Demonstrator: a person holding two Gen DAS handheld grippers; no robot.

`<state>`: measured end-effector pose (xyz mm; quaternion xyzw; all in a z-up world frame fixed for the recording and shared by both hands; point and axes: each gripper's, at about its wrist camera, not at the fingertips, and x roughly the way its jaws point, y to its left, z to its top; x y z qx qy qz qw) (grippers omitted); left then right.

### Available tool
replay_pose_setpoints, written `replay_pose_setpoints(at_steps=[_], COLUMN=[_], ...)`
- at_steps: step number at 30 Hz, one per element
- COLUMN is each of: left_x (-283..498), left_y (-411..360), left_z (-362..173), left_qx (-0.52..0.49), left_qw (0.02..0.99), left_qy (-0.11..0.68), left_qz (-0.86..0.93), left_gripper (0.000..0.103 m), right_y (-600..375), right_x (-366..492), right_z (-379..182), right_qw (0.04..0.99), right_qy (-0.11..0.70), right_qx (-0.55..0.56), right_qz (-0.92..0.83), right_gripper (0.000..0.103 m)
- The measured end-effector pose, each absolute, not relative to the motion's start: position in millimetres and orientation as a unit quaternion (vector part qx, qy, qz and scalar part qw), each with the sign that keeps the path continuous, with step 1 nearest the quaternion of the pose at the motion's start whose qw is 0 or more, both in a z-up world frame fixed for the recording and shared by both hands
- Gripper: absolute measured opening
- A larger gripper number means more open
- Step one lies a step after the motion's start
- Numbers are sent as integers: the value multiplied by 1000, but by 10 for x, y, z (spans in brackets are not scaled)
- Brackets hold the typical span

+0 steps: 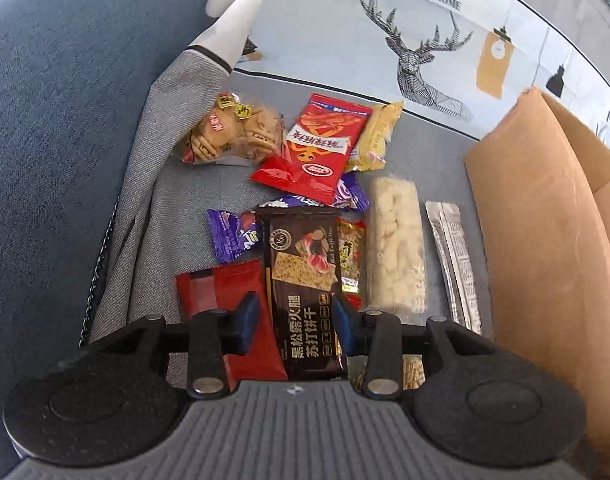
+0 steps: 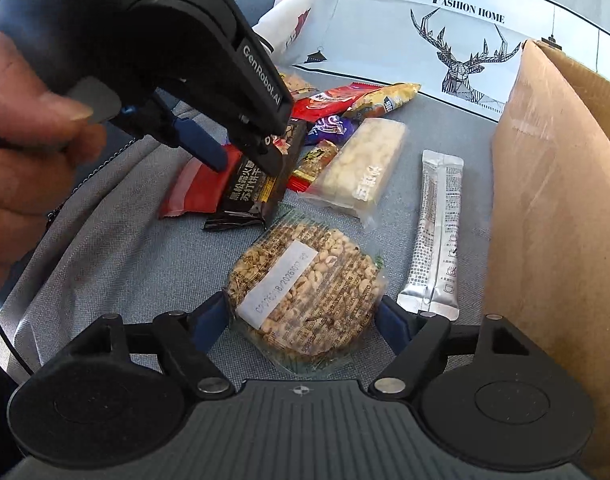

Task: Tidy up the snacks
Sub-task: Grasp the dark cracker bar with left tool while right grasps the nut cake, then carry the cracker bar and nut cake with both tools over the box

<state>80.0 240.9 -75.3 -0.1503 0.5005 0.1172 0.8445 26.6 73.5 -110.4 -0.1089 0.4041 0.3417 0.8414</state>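
Note:
Several snack packets lie on a grey cloth. My left gripper (image 1: 297, 312) is open, its blue pads on either side of a dark brown cracker packet (image 1: 305, 280), apart from it by small gaps; it also shows in the right wrist view (image 2: 247, 168) over that packet (image 2: 261, 180). My right gripper (image 2: 305, 316) is open around a round puffed-grain cake in clear wrap (image 2: 305, 292), pads close to its sides. A red packet (image 1: 229, 312) lies left of the cracker packet.
A cardboard box (image 1: 545, 240) stands at the right, also in the right wrist view (image 2: 557, 208). A silver stick sachet (image 2: 437, 232), a white puffed bar (image 1: 397, 248), a red chip bag (image 1: 313, 148), purple candies (image 1: 233, 236) and a biscuit bag (image 1: 233, 132) lie around. A blue sofa back (image 1: 65, 120) rises at the left.

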Motion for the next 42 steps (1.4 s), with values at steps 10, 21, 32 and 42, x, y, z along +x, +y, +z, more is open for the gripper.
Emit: replay_pose_setpoints(at_steps=[10, 21, 32, 42], left_x=[934, 959, 663, 207], left_y=[2307, 2146, 2261, 2321], left_z=[-839, -892, -475, 53], left_qx=[-112, -58, -112, -169], left_qw=[844, 852, 879, 912], left_qy=[514, 512, 453, 348], left_qz=[107, 91, 97, 133], left_gripper=[60, 42, 42, 42], right_y=[735, 743, 623, 298], right_x=[281, 286, 111, -146], right_z=[-1117, -1149, -944, -303], right_qw=[840, 842, 855, 874], right_qy=[407, 404, 356, 287], right_qx=[-107, -109, -102, -95], right_qz=[342, 341, 364, 381], right_gripper=[82, 80, 79, 79])
